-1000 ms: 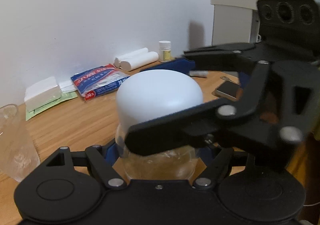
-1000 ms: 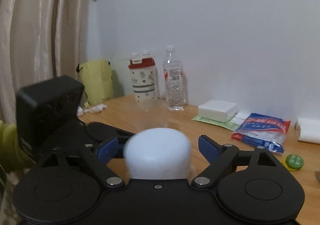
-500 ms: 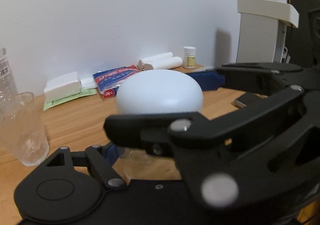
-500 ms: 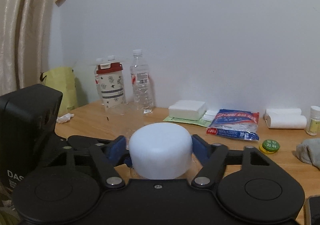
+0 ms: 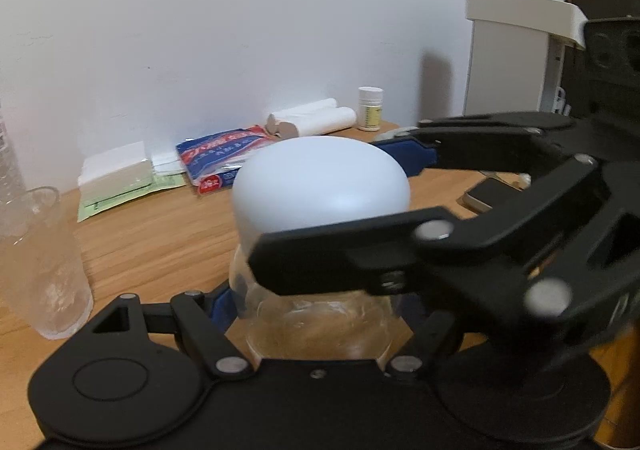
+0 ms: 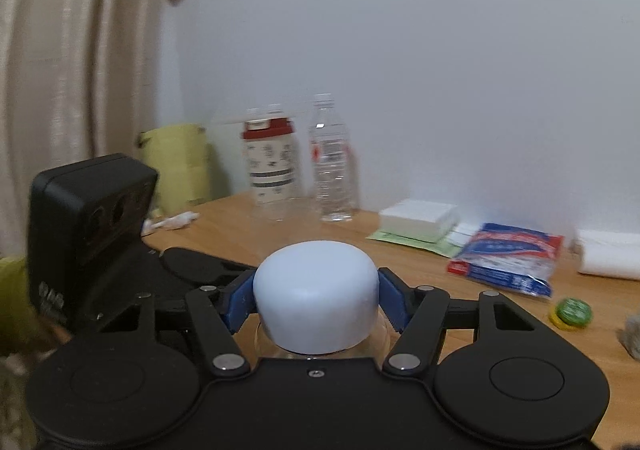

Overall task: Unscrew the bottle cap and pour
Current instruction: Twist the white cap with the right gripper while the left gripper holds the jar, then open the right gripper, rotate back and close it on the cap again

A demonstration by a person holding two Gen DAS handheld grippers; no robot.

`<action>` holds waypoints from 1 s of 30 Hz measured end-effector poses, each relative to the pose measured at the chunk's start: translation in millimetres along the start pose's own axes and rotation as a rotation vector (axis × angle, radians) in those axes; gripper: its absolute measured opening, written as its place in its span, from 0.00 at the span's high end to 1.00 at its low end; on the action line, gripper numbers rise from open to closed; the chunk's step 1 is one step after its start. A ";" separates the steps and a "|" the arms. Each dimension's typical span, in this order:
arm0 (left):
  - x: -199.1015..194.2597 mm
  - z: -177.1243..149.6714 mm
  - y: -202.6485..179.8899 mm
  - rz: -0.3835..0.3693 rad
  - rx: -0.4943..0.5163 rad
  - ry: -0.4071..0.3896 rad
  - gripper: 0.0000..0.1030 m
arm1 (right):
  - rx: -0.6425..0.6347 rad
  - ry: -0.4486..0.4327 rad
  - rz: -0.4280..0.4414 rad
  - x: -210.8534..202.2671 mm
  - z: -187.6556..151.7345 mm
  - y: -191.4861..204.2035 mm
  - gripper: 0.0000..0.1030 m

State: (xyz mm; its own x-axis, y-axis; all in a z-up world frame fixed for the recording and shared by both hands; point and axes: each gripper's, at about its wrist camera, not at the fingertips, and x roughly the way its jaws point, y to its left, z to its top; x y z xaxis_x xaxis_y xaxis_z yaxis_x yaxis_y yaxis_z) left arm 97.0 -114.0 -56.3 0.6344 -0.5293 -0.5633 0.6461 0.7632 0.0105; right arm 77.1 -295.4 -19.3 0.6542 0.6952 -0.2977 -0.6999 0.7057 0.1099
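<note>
A clear bottle [image 5: 320, 326] with a wide white cap [image 5: 320, 182] stands upright on the wooden table [image 5: 160, 234]. My left gripper [image 5: 316, 302] is shut on the bottle's body just under the cap. My right gripper [image 5: 320, 202] comes in from the right, one finger before the cap and one behind it. In the right wrist view the right gripper [image 6: 316, 298] has both blue pads [image 6: 240, 298] pressed against the white cap [image 6: 316, 294]. The left gripper's black camera housing [image 6: 92, 226] shows at the left. A clear plastic cup [image 5: 40, 262] stands left of the bottle.
Along the wall stand a water bottle [image 6: 332, 170], a red-lidded patterned mug [image 6: 272, 166], a white box [image 5: 116, 170], a blue-and-red packet [image 5: 224, 158], paper rolls [image 5: 316, 118] and a pill bottle [image 5: 370, 108]. A phone [image 5: 484, 194] lies to the right, by a white cabinet [image 5: 516, 58].
The right gripper's pads, apart from the cap a second ago, have closed onto it. Both views have swung sideways while the left gripper kept hold of the bottle.
</note>
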 end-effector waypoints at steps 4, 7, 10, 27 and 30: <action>0.3 -2.7 -2.1 -0.011 0.041 0.005 0.23 | 0.028 0.006 0.123 1.8 1.0 -20.8 0.32; -0.3 -3.2 2.6 -0.042 0.035 0.006 0.23 | -0.020 0.016 0.145 2.9 1.5 -21.1 0.32; -0.5 -3.0 6.7 -0.063 0.031 0.007 0.23 | -0.067 0.035 0.187 5.7 4.2 -24.3 0.32; 2.4 -3.7 7.8 0.004 -0.027 -0.008 0.23 | -0.017 -0.049 -0.060 -3.7 -0.2 12.7 0.14; 2.3 -5.1 5.6 0.024 -0.035 -0.019 0.23 | -0.014 -0.085 -0.141 -5.1 -0.8 27.8 0.14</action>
State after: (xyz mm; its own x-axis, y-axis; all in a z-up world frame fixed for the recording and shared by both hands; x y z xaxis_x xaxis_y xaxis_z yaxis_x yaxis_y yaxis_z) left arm 99.9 -109.1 -61.8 0.6574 -0.5176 -0.5476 0.6157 0.7880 -0.0056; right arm 54.1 -279.4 -15.5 0.7675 0.5991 -0.2282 -0.6031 0.7954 0.0598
